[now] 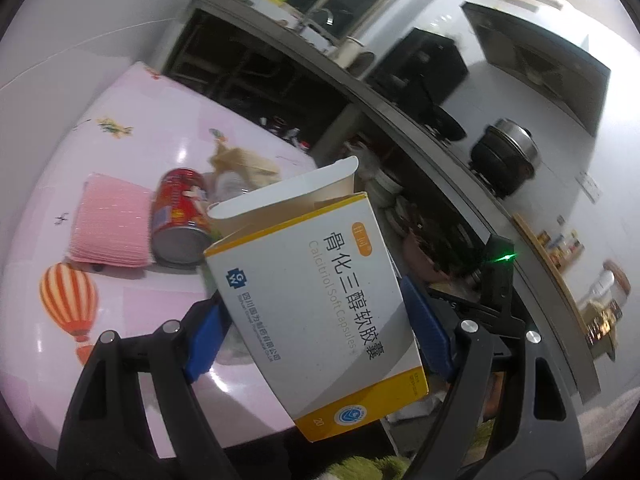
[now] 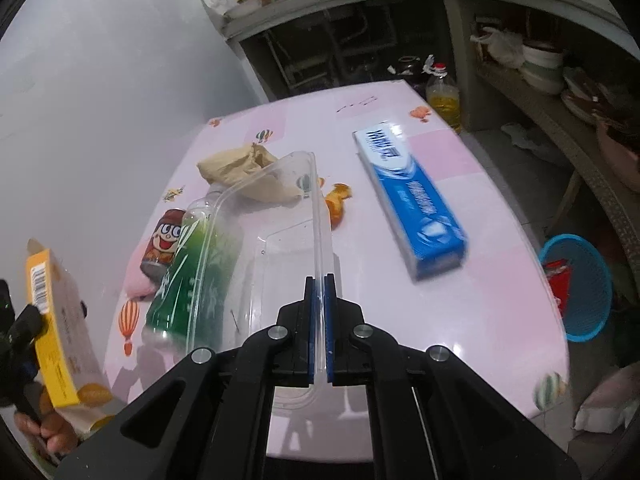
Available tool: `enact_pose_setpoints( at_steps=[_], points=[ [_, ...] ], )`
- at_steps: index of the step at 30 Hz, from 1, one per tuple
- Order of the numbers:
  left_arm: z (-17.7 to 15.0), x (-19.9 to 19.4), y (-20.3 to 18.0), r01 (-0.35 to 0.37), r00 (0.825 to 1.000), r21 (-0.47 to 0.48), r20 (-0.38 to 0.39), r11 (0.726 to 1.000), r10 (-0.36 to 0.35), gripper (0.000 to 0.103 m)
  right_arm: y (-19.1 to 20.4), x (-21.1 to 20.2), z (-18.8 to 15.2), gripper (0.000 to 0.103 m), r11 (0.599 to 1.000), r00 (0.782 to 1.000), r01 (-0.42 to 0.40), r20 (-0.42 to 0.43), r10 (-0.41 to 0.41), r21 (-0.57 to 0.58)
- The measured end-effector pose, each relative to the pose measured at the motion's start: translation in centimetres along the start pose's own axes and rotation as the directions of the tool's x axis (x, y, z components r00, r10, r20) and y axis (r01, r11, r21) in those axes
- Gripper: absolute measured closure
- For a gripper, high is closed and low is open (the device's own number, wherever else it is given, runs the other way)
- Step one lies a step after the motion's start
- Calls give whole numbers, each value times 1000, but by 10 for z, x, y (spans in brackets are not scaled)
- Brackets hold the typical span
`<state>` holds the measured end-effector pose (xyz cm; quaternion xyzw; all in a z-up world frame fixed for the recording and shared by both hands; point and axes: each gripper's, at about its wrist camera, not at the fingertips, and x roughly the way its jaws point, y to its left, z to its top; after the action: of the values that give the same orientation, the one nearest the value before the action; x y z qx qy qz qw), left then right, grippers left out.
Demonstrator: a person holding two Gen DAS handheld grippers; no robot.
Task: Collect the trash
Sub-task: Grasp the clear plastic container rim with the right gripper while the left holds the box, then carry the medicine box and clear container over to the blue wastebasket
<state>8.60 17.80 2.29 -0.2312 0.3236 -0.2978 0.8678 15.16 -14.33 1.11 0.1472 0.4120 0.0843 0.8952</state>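
Plainly the risks sit mostly with what is already held. At the far left, the left hand-held gripper (image 1: 316,320) stands wide, its blue pads (image 1: 428,332) pressing the sides of a white and yellow medicine box (image 1: 320,300) that is lifted clear of the pink surface (image 1: 132,128). The box is thin card with its top flap open, so I judge that a harder squeeze could buckle it, while a tilt could let it slide out between the pads or spill anything left inside.

Further right on the surface lie a red can (image 2: 162,246) on its side, a green-labelled bottle (image 2: 196,280) just beside it, and a crumpled brown paper (image 2: 240,170). Both the can and the bottle are round and lying down; a knock from the carried things would likely set them rolling toward the edge.

In the middle, the right hand-held gripper (image 2: 319,328) is pinched nearly shut on one thin wall of a clear plastic container (image 2: 280,220), which sticks out ahead of it over the bottle. Gripped by a single flexible edge, the container may swing, twist or slip free, and its far rim could sweep the paper or the orange scrap (image 2: 336,202).

To the right, a blue toothpaste box (image 2: 412,200) rests on the surface, untouched. Beyond the right edge, on the floor, stands a blue basket (image 2: 580,288), seemingly the place for the trash; it sits low and off to the side, so a careless release could miss it.
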Motion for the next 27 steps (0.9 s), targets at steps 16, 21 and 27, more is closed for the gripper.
enact_pose_setpoints(
  at_steps=[16, 21, 27],
  points=[
    [-32, 79, -66, 130, 972, 83, -206, 988, -110, 26, -88, -70, -59, 99, 980, 996, 74, 37, -82, 185],
    [-34, 100, -76, 148, 962, 88, -242, 985, -123, 26, -110, -80, -67, 99, 966, 992, 96, 52, -111, 240],
    [-32, 120, -89, 163, 954, 105, -272, 981, -129, 26, -129, -92, -72, 99, 954, 989, 98, 81, -125, 282]
  ],
)
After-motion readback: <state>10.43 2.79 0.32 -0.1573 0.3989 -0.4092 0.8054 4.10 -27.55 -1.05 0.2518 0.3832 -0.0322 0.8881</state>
